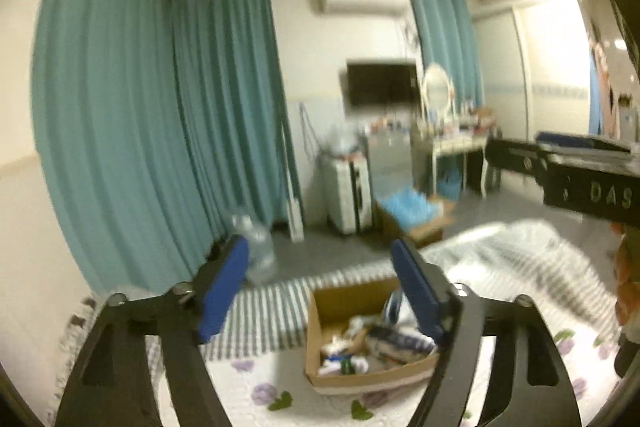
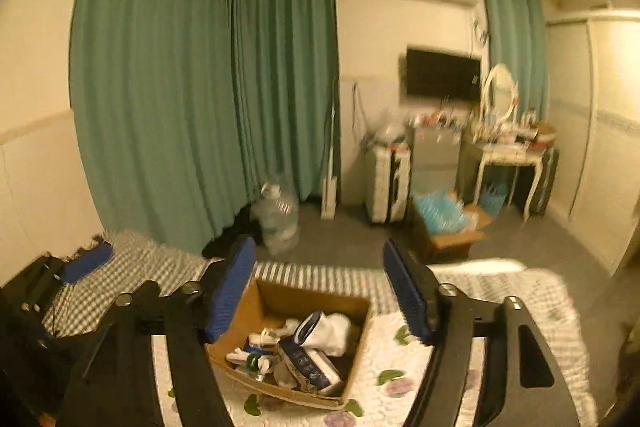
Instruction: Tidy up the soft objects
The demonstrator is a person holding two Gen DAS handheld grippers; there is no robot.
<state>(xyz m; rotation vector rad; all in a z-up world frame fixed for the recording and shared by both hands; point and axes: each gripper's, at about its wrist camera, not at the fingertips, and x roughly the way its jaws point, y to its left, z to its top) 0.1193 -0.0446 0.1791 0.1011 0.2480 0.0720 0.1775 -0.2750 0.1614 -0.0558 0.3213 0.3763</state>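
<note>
A brown cardboard box [image 1: 316, 327] sits on the bed and holds several soft items, white and dark blue socks [image 1: 384, 341] among them. My left gripper [image 1: 320, 283] is open and empty, held above and just before the box. In the right wrist view the same box [image 2: 360, 347] lies below my right gripper [image 2: 320, 287], which is open and empty, with socks [image 2: 316, 347] piled inside. The right gripper's body shows at the right edge of the left wrist view [image 1: 580, 171]. The left gripper's blue pad shows at the left edge of the right wrist view [image 2: 86, 261].
The bed has a floral quilt [image 1: 260, 383] and a striped blanket [image 1: 276, 307]. Beyond it are teal curtains [image 1: 160, 127], a large water bottle [image 1: 258, 247], a white suitcase [image 1: 348, 191], a floor box of blue items [image 1: 412, 215], and a cluttered vanity table [image 1: 452, 139].
</note>
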